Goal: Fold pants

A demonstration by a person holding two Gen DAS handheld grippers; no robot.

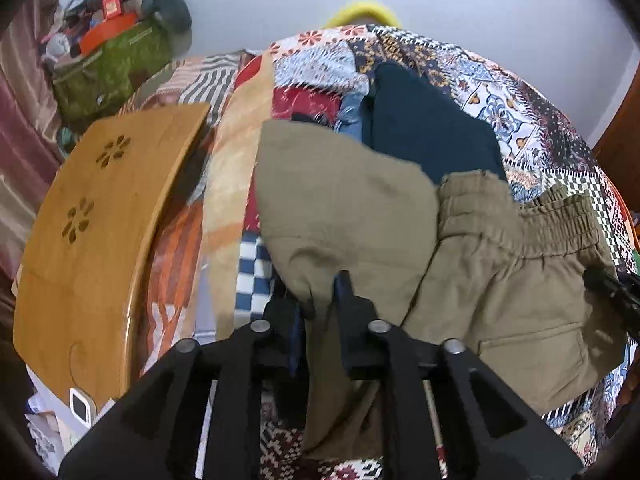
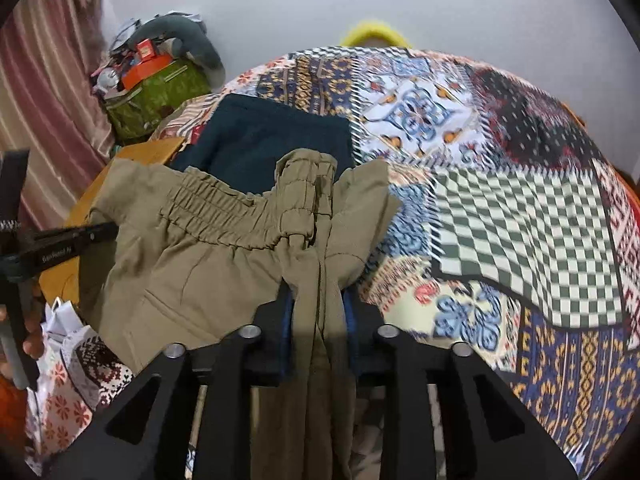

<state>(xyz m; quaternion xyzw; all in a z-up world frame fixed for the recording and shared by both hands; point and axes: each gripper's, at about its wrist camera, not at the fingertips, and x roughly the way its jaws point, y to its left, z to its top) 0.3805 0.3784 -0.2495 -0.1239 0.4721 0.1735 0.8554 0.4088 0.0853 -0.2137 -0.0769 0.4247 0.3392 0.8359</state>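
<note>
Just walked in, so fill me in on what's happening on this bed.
A person is folding khaki pants on a patchwork bedspread, with a two-finger tool in each hand. The left tool and the right tool each have khaki fabric between their fingers. The gathered waistband is folded over and lies partly on a dark teal garment. A wooden lap tray sits beside the pants.

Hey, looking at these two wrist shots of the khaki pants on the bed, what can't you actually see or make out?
- Pant legs: both views; the khaki pants run under the gripper bodies and off the bottom edge.
- Navy garment: right view, its near part covered by the pants.
- Grip: left gripper and right gripper have cloth between the fingers; pressing unclear.
- Quilt: right view, blurred.
</note>
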